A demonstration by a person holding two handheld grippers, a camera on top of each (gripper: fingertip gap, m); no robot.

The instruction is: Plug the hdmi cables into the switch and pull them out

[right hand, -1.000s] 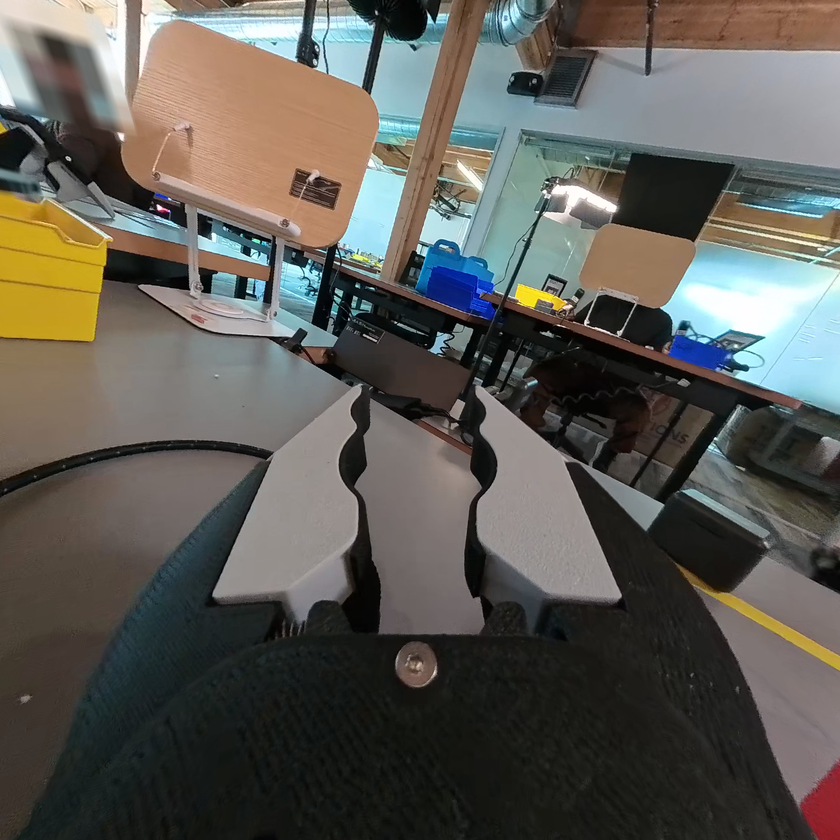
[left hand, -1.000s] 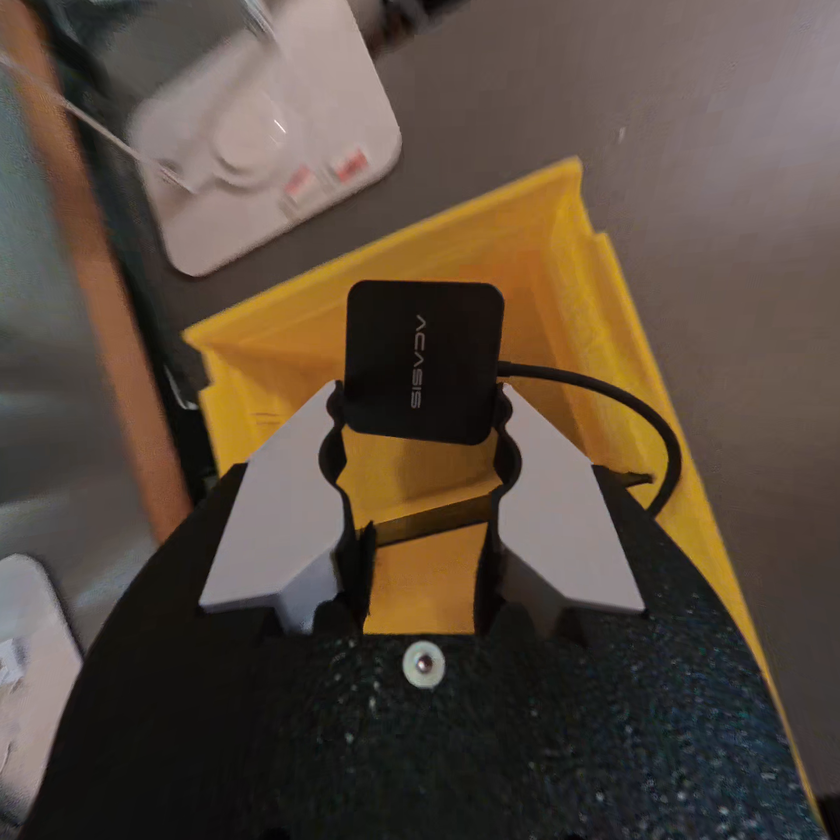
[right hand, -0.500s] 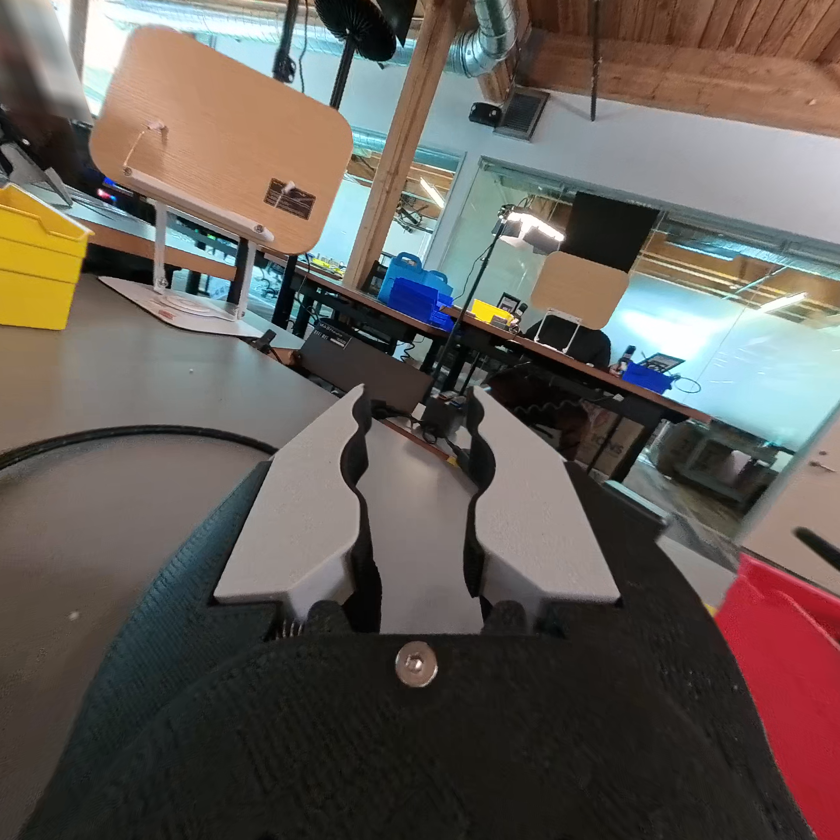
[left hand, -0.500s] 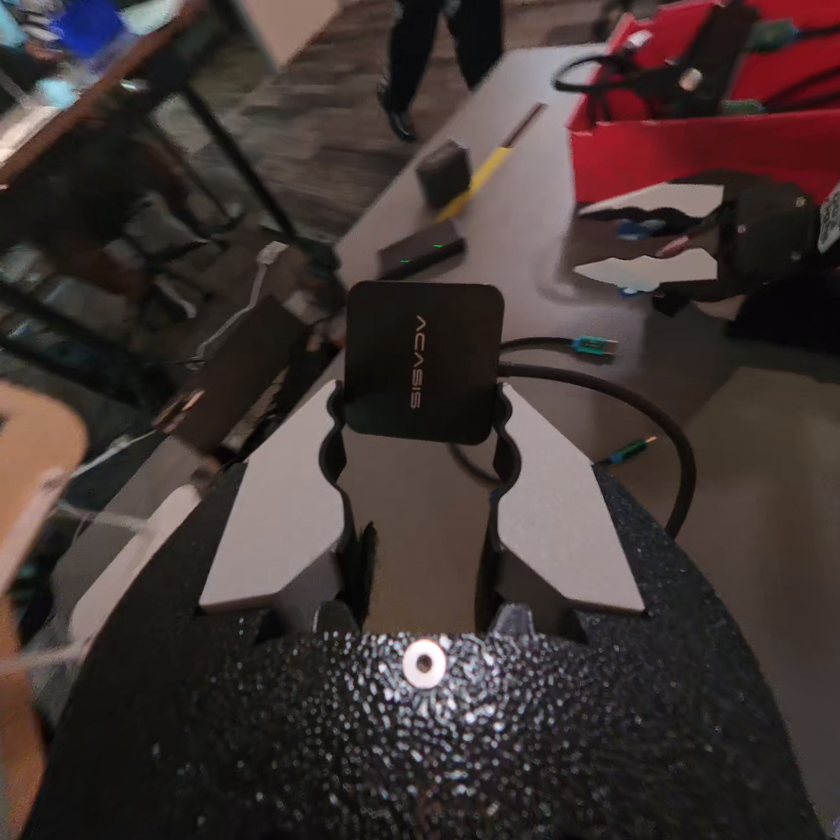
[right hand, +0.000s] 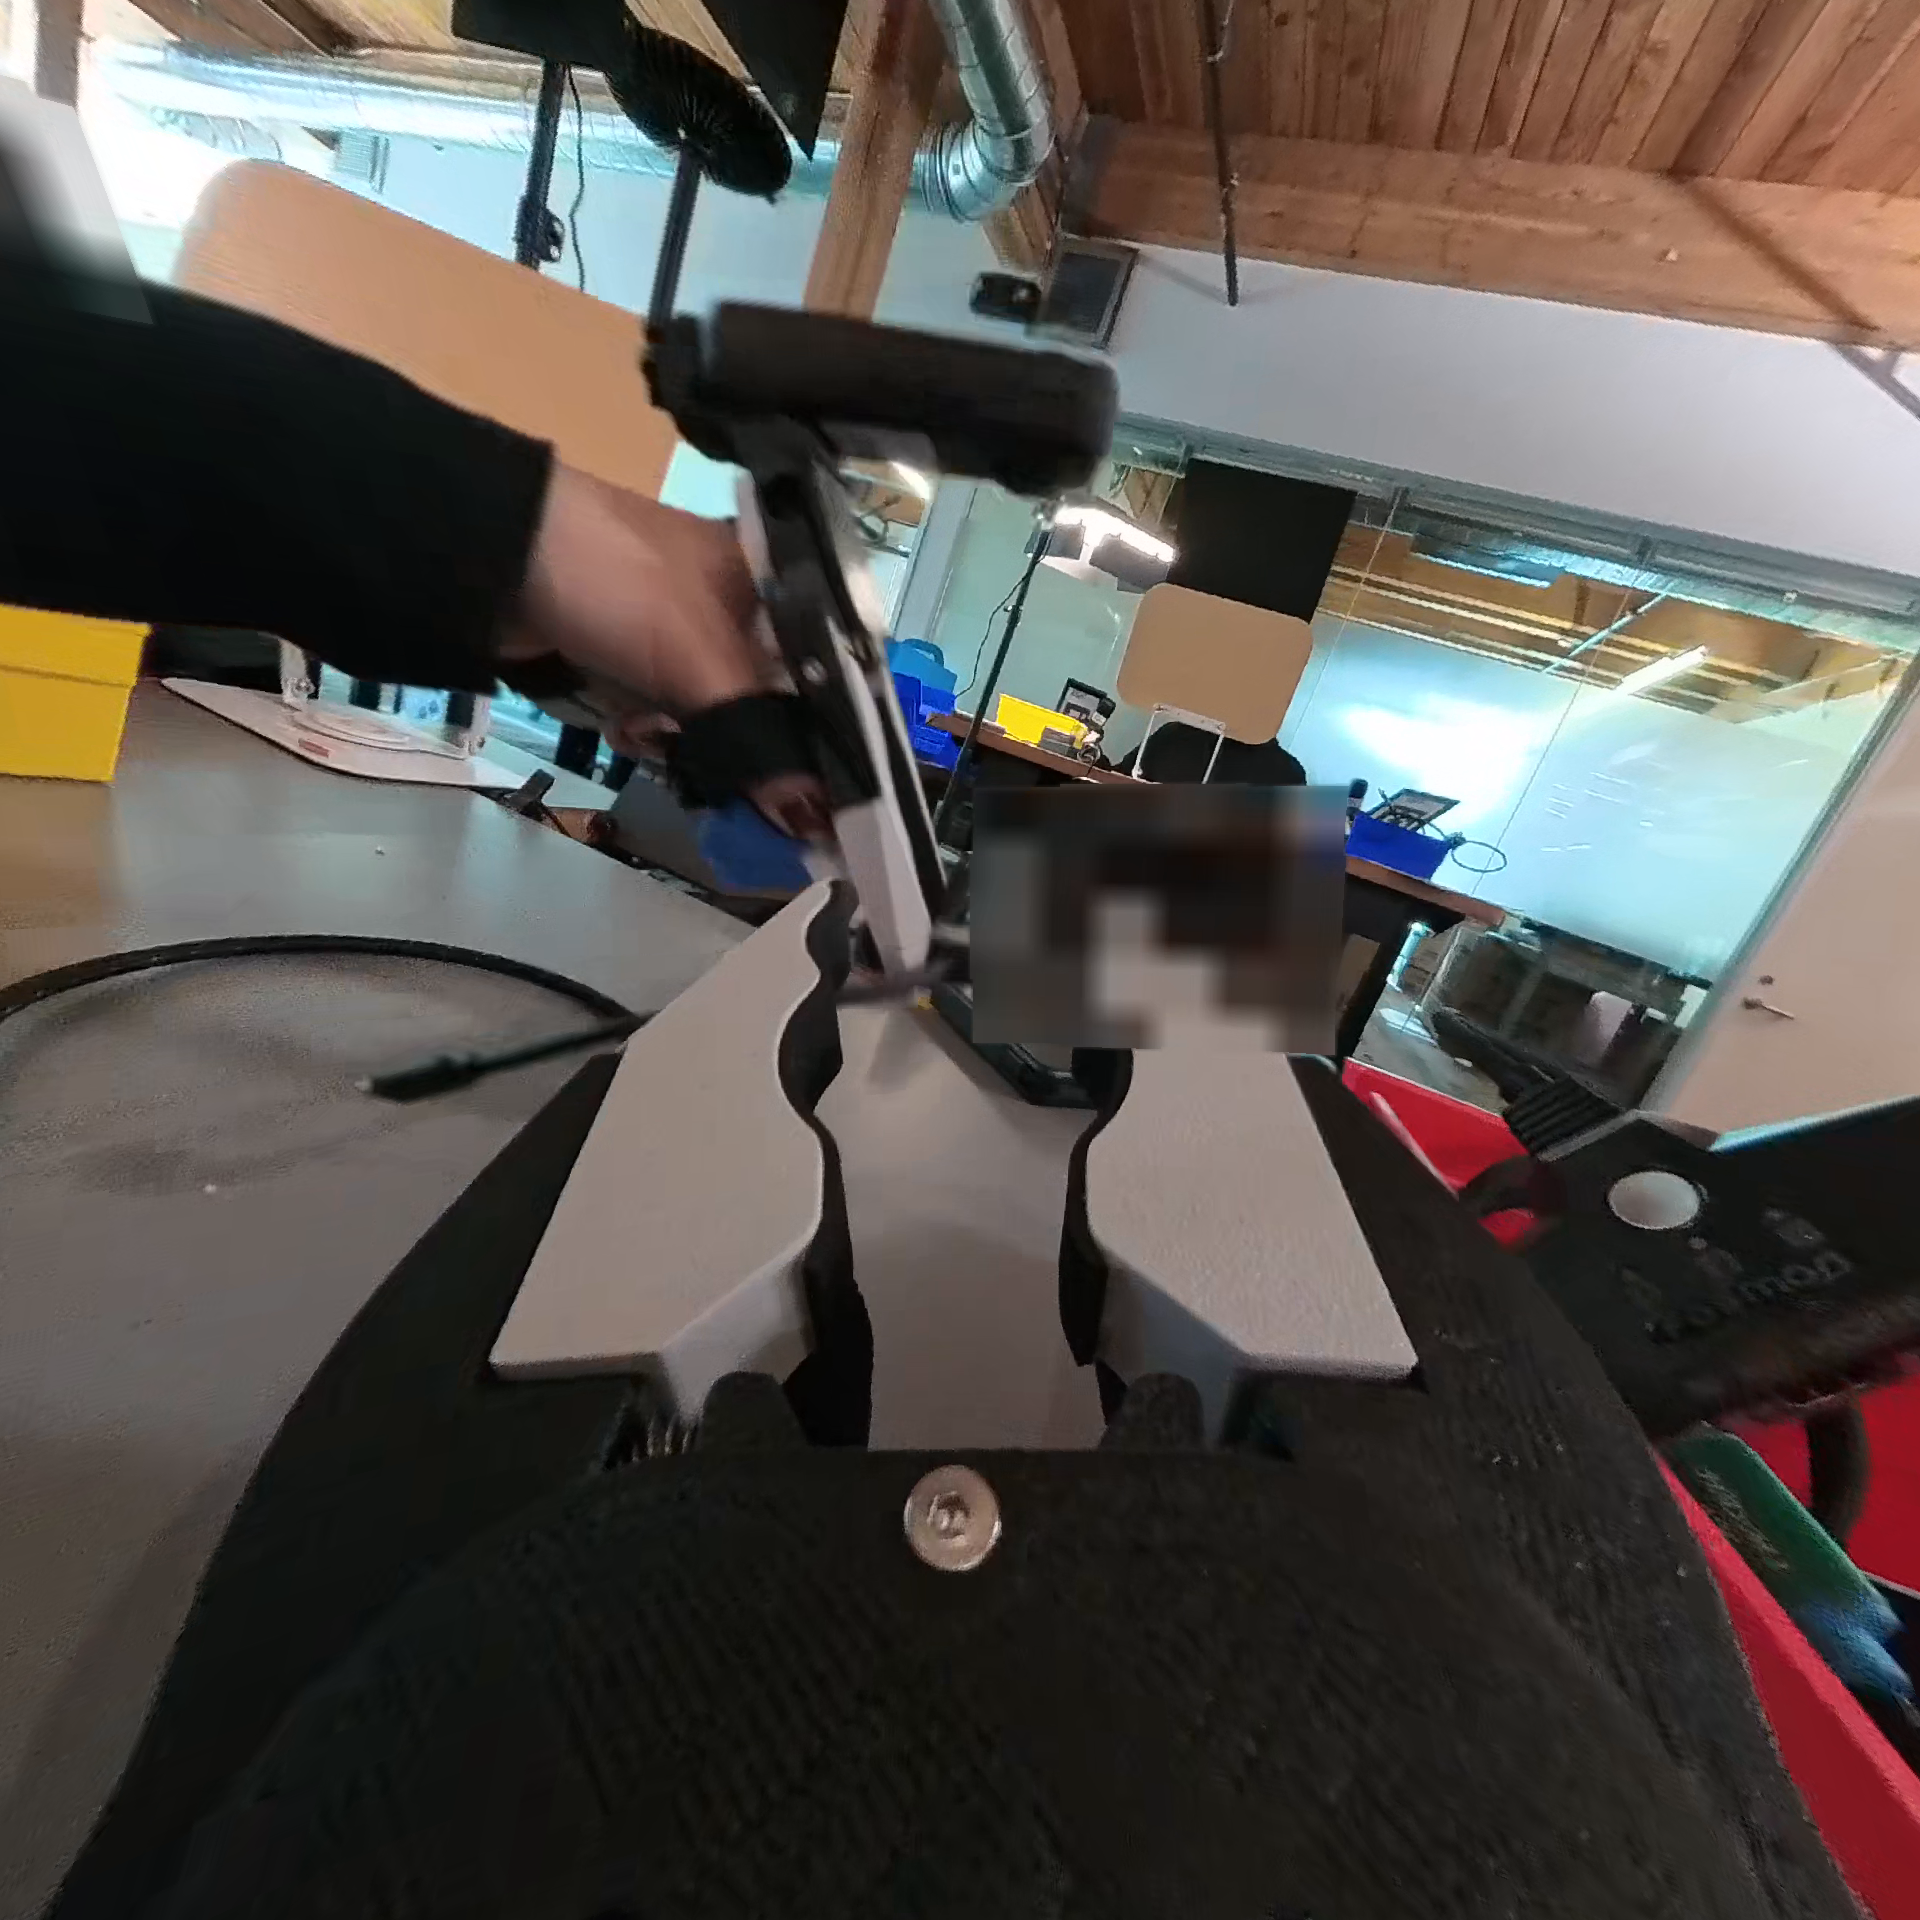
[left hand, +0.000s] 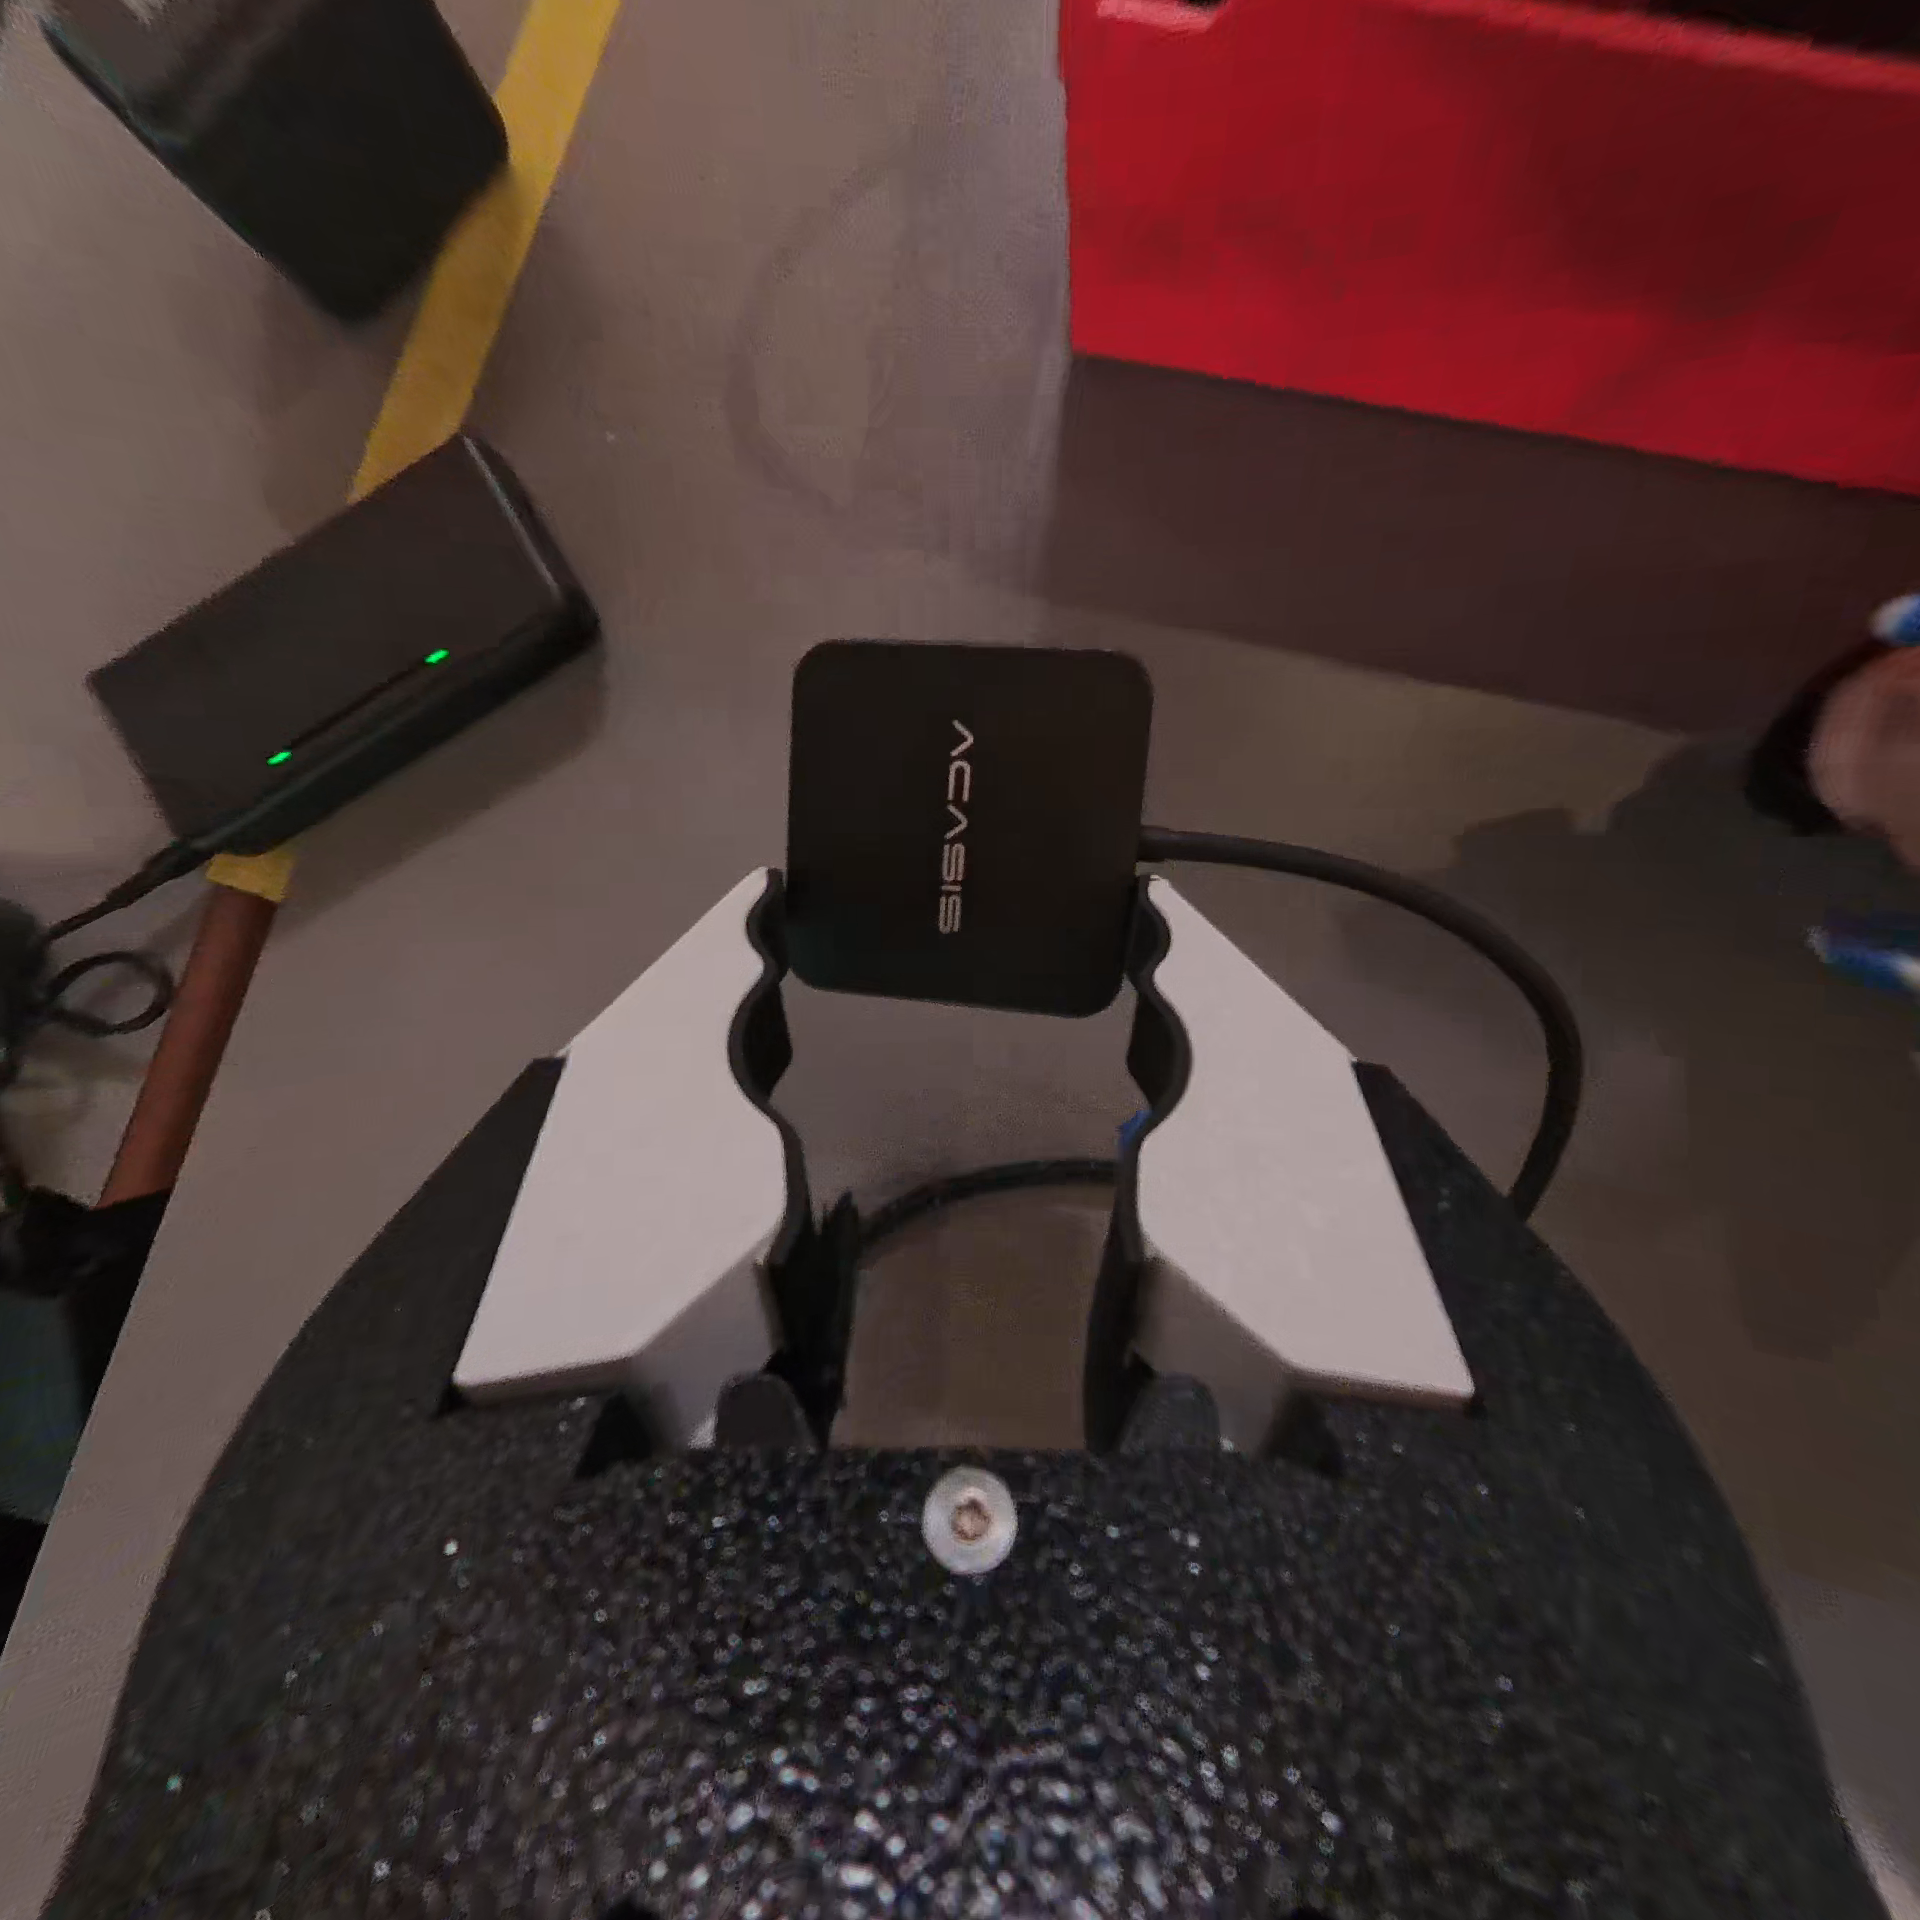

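- My left gripper [left hand: 961,935] tilts down over the grey table [left hand: 831,312], pads pressed on the black switch [left hand: 966,821], which is lifted above the table, left of the red bin [left hand: 1455,229].
- My right gripper [right hand: 961,1029] lies level and low over the table beside the bin, jaws parted on nothing.

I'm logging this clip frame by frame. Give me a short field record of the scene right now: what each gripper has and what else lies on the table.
left gripper: fingers pressed on the sides of a black square switch, its black cable looping to the right
right gripper: fingers apart, nothing between them
table: grey
red bin: far right
black box with green lights: far left, on a yellow strip
loose cable end: lying on the table
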